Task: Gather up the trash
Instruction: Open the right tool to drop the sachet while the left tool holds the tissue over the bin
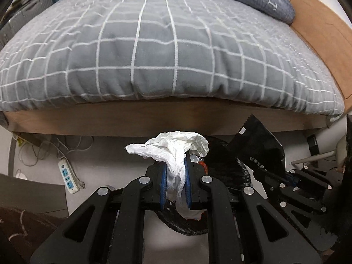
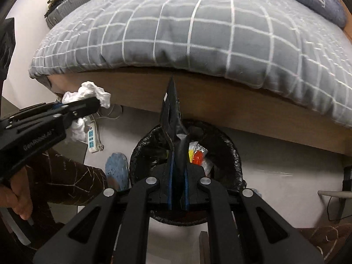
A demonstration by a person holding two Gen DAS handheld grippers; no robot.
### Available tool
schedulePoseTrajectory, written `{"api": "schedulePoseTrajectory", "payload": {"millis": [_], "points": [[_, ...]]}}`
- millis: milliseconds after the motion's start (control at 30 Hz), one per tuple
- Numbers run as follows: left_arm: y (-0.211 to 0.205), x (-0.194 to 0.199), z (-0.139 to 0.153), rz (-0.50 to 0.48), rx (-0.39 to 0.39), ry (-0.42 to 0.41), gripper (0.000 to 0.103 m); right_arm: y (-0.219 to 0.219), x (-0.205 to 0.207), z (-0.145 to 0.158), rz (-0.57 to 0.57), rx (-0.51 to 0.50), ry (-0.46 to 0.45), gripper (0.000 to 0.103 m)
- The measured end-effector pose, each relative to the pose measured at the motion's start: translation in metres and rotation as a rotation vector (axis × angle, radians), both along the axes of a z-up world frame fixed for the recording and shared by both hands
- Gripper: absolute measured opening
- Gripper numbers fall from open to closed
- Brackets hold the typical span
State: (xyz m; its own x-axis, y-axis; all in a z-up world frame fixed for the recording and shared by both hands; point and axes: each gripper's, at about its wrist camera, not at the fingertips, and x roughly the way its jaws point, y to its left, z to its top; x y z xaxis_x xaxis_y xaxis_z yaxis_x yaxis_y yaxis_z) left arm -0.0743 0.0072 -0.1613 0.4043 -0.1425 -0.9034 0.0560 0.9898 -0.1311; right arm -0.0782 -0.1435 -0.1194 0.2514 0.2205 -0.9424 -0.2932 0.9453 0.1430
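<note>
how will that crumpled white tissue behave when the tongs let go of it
The crumpled white tissue droops over both sides of the left tongs, so it's probably floppy and very light. It may drift rather than drop straight, and could miss the black-lined trash bin.

- Dark blue pillow (image 1: 274,5) at the head of the bed: a single pale letter, seemingly "L".
- Black foil packet (image 1: 259,151): a line of small white Chinese characters, too blurred to read; a small white sticker, blank from here.
- Left gripper (image 2: 92,107), black side plate: embossed lettering, not legible.
</note>
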Motion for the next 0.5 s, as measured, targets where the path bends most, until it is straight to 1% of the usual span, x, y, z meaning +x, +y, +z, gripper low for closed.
{"api": "schedulePoseTrajectory", "payload": {"millis": [100, 200, 233, 300, 400, 467, 500], "points": [[0.006, 0.005, -0.008, 0.012, 0.000, 0.016, 0.012, 0.004, 0.006, -0.009, -0.001, -0.011, 0.018, 0.015], [0.015, 0.006, -0.013, 0.031, 0.003, 0.024, 0.012, 0.008, 0.011, -0.013, 0.001, -0.021, 0.016, 0.024], [0.018, 0.006, -0.016, 0.037, 0.003, 0.029, 0.012, 0.009, 0.012, -0.014, 0.000, -0.022, 0.014, 0.029], [0.024, 0.007, -0.021, 0.050, 0.006, 0.042, 0.012, 0.013, 0.014, -0.014, 0.001, -0.022, 0.010, 0.035], [0.027, 0.008, -0.024, 0.055, 0.013, 0.047, 0.012, 0.013, 0.014, -0.012, -0.004, -0.027, 0.002, 0.039], [0.027, 0.008, -0.027, 0.053, 0.011, 0.049, 0.012, 0.008, 0.015, -0.011, -0.027, -0.035, -0.008, 0.048], [0.025, 0.008, -0.028, 0.048, 0.013, 0.050, 0.012, 0.004, 0.014, -0.010, -0.040, -0.033, -0.015, 0.051]]}}
